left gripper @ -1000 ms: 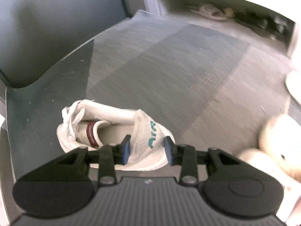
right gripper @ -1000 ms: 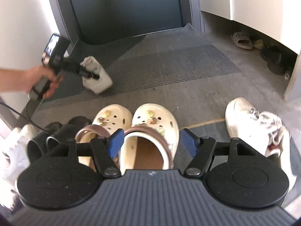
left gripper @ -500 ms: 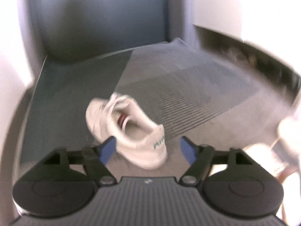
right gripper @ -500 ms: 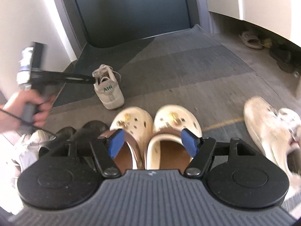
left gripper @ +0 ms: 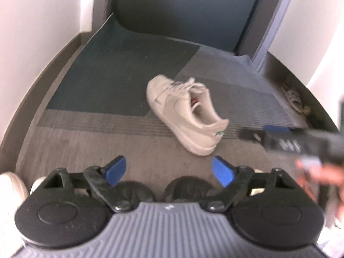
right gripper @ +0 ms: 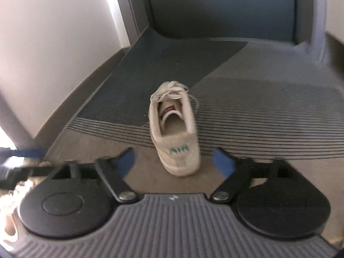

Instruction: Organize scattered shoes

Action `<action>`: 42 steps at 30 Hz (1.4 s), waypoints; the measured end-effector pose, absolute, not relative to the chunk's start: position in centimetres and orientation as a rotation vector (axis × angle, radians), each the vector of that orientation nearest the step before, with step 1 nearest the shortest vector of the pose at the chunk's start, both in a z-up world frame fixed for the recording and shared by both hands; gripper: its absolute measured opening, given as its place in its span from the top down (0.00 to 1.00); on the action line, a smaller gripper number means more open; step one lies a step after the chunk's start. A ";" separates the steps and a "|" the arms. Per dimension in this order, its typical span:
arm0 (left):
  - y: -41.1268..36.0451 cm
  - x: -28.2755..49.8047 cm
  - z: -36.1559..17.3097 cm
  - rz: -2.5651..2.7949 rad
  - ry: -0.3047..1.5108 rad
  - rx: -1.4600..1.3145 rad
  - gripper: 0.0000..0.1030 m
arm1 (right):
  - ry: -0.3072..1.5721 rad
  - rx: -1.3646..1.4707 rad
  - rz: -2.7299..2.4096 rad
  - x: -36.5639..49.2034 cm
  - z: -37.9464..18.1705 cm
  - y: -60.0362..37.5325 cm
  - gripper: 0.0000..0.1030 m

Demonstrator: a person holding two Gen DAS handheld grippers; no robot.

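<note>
Our left gripper (left gripper: 168,171) has its jaws opening, blue pads spread wide with nothing between them; under them we see only bare floor and the rounded toes of two dark shoes (left gripper: 163,190) just ahead of the gripper body. Our right gripper (right gripper: 173,161) is likewise opening and holds nothing: the heel of the white sneaker (right gripper: 175,129) sits in the gap between its pads as we look along them, but the pads stand clear of it on both sides.

The sneaker rests upright on its sole on the floor, lying across the edge where the ribbed grey mat (right gripper: 268,120) meets the bare floor (right gripper: 146,172), in front of the dark door (right gripper: 225,6). From the right wrist view its long axis runs straight away from us, heel nearest with green lettering on the back, toe and laces toward the door. From the left wrist view the same sneaker (left gripper: 185,114) lies on a diagonal, toe up and to the left, heel down and to the right, well ahead of the pads.

The left view alone shows the dark shoe toes, a pale shoe (left gripper: 9,191) at the lower left edge, a sandal (left gripper: 292,96) in the recess at the right, and the blurred right gripper (left gripper: 253,135) reaching in from the right with a hand (left gripper: 322,174) behind it. The right view alone shows the heel lettering and, blurred at its left edge, the left gripper (right gripper: 23,161).
</note>
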State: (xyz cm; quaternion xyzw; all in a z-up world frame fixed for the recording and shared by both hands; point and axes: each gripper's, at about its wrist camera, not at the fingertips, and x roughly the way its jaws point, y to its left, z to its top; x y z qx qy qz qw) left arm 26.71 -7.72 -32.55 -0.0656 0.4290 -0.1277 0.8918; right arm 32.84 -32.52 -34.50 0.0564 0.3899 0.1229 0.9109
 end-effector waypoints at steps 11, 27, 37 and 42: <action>-5.6 28.3 -34.3 -0.277 0.943 -0.187 0.09 | 0.929 -0.190 0.264 42.4 -38.7 -26.5 0.13; -4.8 30.3 -37.2 -0.253 1.001 -0.204 0.09 | 1.071 -0.178 0.272 48.0 -41.5 -24.8 0.19; -9.7 27.9 -37.4 -0.409 1.001 -0.104 0.09 | 0.975 -0.057 0.213 44.2 -36.1 -32.1 0.23; -12.9 26.2 -37.3 -0.479 1.009 -0.053 0.09 | 0.907 -0.031 0.125 37.8 -31.0 -40.0 0.23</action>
